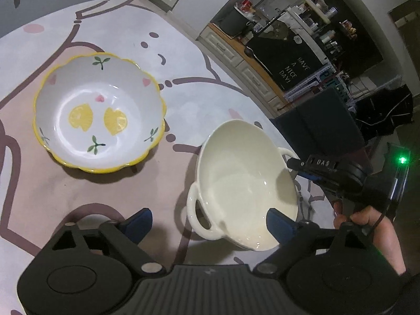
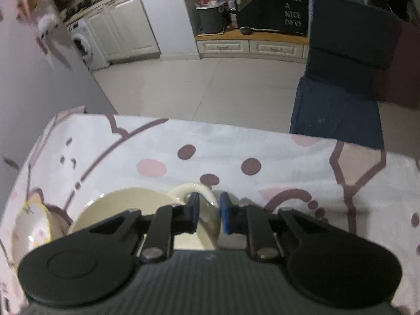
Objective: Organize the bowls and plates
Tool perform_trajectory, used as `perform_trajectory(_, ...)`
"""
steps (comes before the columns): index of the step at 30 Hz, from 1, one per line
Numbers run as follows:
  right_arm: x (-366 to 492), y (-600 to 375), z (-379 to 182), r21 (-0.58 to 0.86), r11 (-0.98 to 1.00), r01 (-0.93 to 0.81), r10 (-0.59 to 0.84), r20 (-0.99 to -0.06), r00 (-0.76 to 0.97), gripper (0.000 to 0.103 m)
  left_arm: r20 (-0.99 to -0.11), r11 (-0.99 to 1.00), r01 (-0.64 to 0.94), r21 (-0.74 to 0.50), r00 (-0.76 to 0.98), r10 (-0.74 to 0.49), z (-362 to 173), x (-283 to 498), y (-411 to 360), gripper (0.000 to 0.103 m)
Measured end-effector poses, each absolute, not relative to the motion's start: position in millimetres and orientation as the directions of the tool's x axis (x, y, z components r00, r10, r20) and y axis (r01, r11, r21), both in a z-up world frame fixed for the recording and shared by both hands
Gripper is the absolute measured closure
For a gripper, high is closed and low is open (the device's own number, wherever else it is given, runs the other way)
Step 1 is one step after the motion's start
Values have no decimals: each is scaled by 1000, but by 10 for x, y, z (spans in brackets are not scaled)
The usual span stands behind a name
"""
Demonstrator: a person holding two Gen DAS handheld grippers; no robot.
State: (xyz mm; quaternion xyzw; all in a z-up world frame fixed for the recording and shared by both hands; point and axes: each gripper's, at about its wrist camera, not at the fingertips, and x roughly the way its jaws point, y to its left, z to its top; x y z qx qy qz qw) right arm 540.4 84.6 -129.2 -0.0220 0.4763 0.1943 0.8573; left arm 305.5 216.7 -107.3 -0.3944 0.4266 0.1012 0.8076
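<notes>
The cream bowl sits tilted right of the lemon bowl – glazed, slippery, breakable; right gripper seemingly pinches its far ear handle, left gripper gapes wide

Cream bowl: near half hidden behind right gripper body in right wrist view; whether pads actually press its handle, can't tell. Lemon bowl left of cream bowl: blurred, cut by frame edge. Left wrist view: left gripper's finger covers cream bowl's near rim.
</notes>
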Motion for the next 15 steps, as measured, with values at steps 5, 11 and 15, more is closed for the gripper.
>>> perform_trajectory(5, 5258, 791, -1297, 52, 917, -395, 261, -829, 495, 92, -768, 700, -467, -541, 614, -184, -1137, 3166, 2153, 27)
perform_trajectory(11, 5060, 352, -1283, 102, 918, -383, 288, -835, 468, 89, -746, 693, -440, -570, 632, -212, -1259, 3307, 2193, 49)
perform_trajectory(15, 4928, 80, -1255, 159, 916, -368, 322, -838, 441, 88, -727, 701, -417, -579, 654, -211, -1285, 3372, 2215, 60)
